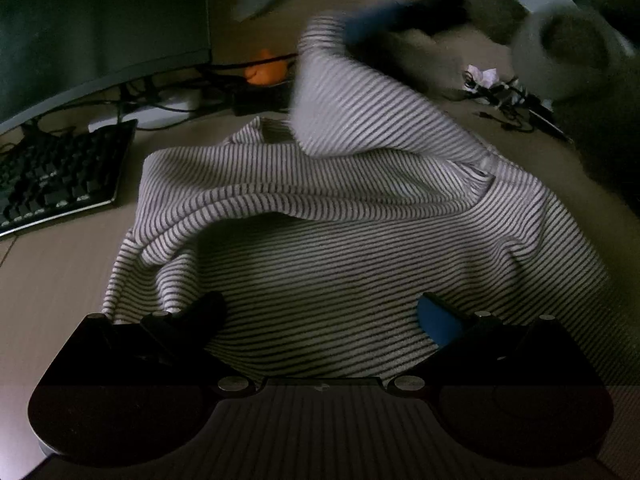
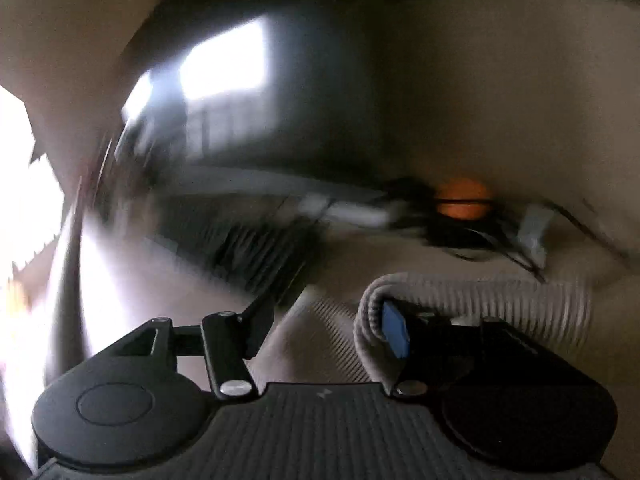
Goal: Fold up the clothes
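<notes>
- We see the striped garment [image 1: 340, 208] filling the middle of the left wrist view, lying rumpled on a pale wooden table [image 1: 52, 280]; narrow dark and light stripes, folds bunched at centre left.
- One part of it, perhaps a sleeve, is lifted toward the upper middle of the frame, where it meets a blurred dark and blue shape; we take this for the right gripper [image 1: 384, 16], too smeared to read its jaws from here.
- Left gripper [image 1: 324, 312]: its two fingers stand wide apart at the lower edge of the frame, over the near hem of the garment. The blue pad [image 1: 436, 320] on the right finger shows plainly. Jaws released; no cloth pinched between them.
- Right gripper [image 2: 328, 324] in its own view: fingers spread, a clear gap between them. A fold of the striped garment [image 2: 480, 300] curls around the outside of the blue-padded finger [image 2: 394, 330] at lower right. We cannot tell whether it touches the pad. Nothing sits in the gap, so we note the jaws as released.
- The right wrist view is heavily blurred.
- Surroundings: a black keyboard [image 1: 56, 176] at the left edge, a dark monitor [image 1: 96, 20] at upper left, an orange object [image 1: 266, 68] among cables behind the garment, a tangle of cables and crumpled paper [image 1: 496, 88] at upper right.
</notes>
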A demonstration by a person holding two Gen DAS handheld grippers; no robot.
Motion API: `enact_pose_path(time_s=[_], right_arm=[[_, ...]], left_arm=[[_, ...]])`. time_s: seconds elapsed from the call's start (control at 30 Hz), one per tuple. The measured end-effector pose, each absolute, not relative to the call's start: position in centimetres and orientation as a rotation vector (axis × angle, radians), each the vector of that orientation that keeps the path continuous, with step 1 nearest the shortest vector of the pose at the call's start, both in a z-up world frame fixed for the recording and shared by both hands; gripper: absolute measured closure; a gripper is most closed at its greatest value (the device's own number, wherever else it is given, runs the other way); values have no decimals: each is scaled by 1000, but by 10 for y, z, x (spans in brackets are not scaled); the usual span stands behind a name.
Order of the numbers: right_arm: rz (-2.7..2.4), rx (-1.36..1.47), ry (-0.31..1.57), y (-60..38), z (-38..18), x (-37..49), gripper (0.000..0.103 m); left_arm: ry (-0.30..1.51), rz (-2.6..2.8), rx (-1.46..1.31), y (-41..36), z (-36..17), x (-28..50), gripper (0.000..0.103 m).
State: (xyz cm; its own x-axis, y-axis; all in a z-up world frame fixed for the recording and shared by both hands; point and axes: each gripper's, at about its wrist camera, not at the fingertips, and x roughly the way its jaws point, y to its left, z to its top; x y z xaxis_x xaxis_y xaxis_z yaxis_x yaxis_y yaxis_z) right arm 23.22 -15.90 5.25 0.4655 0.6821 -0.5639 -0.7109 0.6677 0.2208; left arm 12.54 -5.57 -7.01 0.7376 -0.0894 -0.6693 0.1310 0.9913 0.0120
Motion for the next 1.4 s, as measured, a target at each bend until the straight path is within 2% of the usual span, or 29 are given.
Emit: enact_pose_path(time_s=[0.13,0.27,0.4,0.5,0.63,0.73,0.87,1.03,1.17,1.3,1.4], right_arm=[[851,-53,727,-169,43,222,44],[684,-30,720,-217,46,214,36],[534,-244,664,-244,39,196,35],[507,-301,661,-253,31,190,34],[502,-346,640,-247,23,180,34],[517,-395,608,-233,22,172,34],[601,-286,633,-216,28,183,34],[736,53,785,-207,25,224,34],[747,111,847,-179,3,252,34],[958,4,860,-144,4,233,31],[1103,-251,758,-121,10,185,29]], left_arm=[[730,-121,54,-55,-69,125,0],[750,-148,-37,-40,-59,119,0],[693,-172,-301,1,-20,110,0],[626,-108,-434,36,7,118,0],[755,-26,-623,75,6,164,0],[796,23,-591,73,10,198,0],[778,98,-438,48,16,225,0],[742,121,-392,65,22,201,0],[744,164,-434,93,17,170,0],[743,178,-547,122,4,137,0],[743,161,-607,132,-1,122,0]])
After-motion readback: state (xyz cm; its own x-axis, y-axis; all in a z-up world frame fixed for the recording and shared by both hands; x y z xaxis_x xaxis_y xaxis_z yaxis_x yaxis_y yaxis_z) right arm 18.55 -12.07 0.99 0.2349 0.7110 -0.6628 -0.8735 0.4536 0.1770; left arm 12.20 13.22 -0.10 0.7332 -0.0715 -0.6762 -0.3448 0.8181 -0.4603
